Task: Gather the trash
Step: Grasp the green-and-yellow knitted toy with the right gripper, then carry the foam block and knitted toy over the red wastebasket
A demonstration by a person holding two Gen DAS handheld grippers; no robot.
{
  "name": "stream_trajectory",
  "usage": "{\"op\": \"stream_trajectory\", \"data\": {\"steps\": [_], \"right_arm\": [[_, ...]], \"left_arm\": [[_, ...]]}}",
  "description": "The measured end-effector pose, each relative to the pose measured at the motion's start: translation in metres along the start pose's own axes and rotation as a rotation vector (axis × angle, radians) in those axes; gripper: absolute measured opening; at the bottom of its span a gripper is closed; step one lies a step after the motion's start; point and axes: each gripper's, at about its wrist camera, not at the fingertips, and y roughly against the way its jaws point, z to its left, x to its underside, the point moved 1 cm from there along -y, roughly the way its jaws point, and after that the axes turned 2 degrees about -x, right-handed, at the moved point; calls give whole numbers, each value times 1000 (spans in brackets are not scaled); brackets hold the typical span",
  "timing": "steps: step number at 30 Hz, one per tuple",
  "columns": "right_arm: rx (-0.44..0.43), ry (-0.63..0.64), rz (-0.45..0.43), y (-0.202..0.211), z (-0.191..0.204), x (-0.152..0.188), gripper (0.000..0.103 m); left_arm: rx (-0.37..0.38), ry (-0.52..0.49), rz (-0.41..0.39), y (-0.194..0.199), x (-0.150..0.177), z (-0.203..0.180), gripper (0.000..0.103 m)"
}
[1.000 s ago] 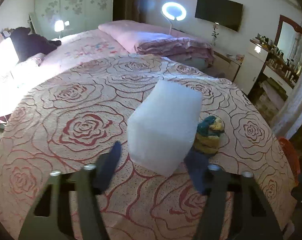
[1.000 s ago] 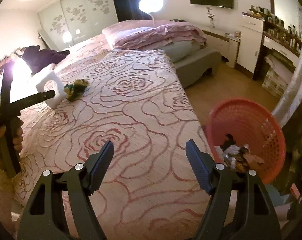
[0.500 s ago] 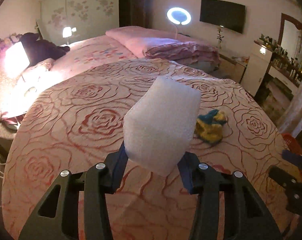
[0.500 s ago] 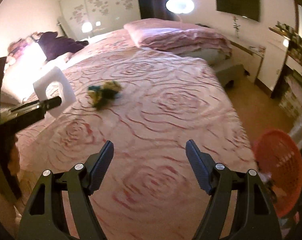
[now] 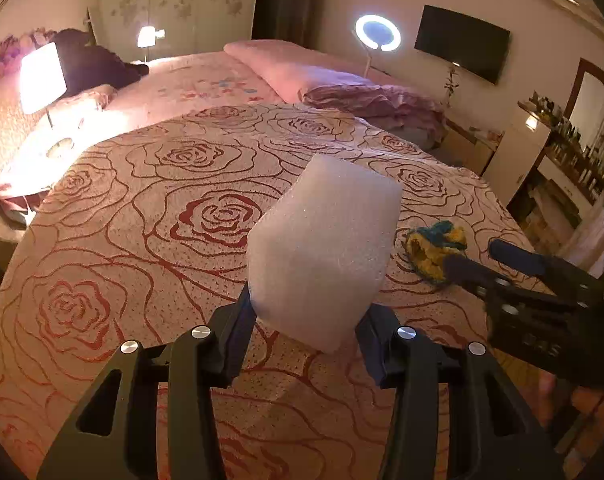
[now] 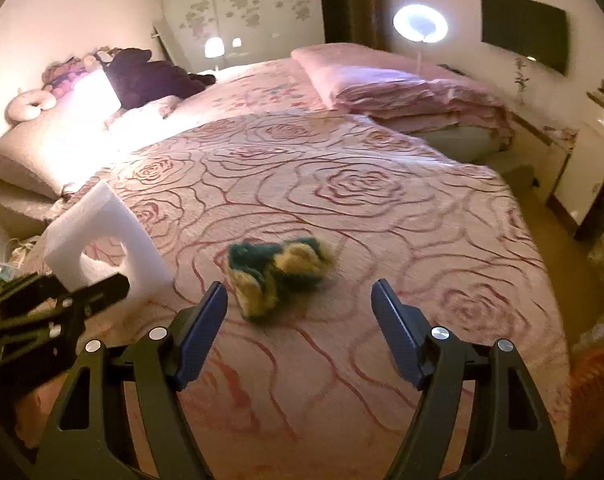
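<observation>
A white foam block [image 5: 321,248] is clamped between the fingers of my left gripper [image 5: 305,320] and held just above the rose-patterned bedspread [image 5: 142,240]. In the right wrist view the same foam block [image 6: 102,240] shows a cut-out, with the left gripper [image 6: 98,292] on it. A crumpled yellow and teal wad [image 6: 278,272] lies on the bed just ahead of my right gripper [image 6: 300,320], which is open and empty. The wad [image 5: 433,248] also shows in the left wrist view, with the right gripper [image 5: 485,260] reaching it from the right.
The orange trash basket [image 6: 597,384] is at the bed's right edge, low in the right wrist view. Folded pink bedding [image 6: 401,88] lies at the far end. A bright lamp [image 5: 42,76] and a dark bundle [image 6: 150,76] sit at the left. Cabinets [image 5: 513,160] line the right wall.
My left gripper closed on the foam block and lifted it slightly. My right gripper swung from the basket side toward the yellow and teal wad and is now close over it.
</observation>
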Motion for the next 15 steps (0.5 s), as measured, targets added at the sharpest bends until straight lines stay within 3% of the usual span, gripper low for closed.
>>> {"op": "stream_trajectory", "data": {"steps": [5,10,12,15], "right_arm": [[-16,-10,32,-17,4,-10,72],[25,33,47,-26,13,-14,71],[34,54,61,-30,17,-14,61],[50,64,71,-32,18,-13,53]], "left_arm": [[2,3,0,0,0,0,45],[0,1,1,-1,1,0,45],[-2,0,1,-1,1,-1,45],[-3,-1,1,-2,0,0,45]]}}
